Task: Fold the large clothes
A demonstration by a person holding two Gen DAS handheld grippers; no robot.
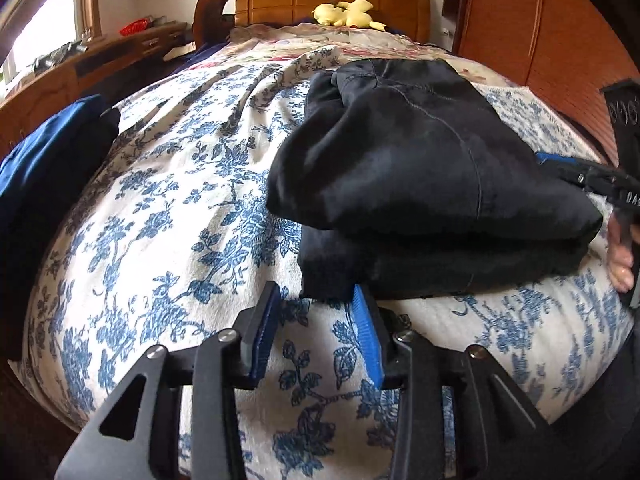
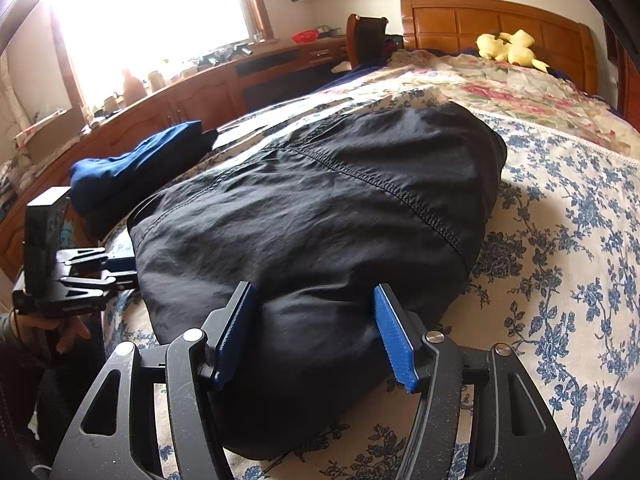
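Right wrist view shows the folded black garment point(image 2: 312, 216) lying on the floral bedspread point(image 2: 560, 240), its long axis running away toward the headboard, near end between the right gripper's point(image 2: 316, 332) wide-apart pads, while the left gripper point(image 1: 316, 312), also wide, sits just beside its corner.

Both fisheye views sit low and close to the folded black garment point(image 1: 420, 168) point(image 2: 320, 216), facing the headboard point(image 1: 332, 0) point(image 2: 492, 28). The left wrist view looks from its near-left corner, the right wrist view from its near-right end. Both share the garment.
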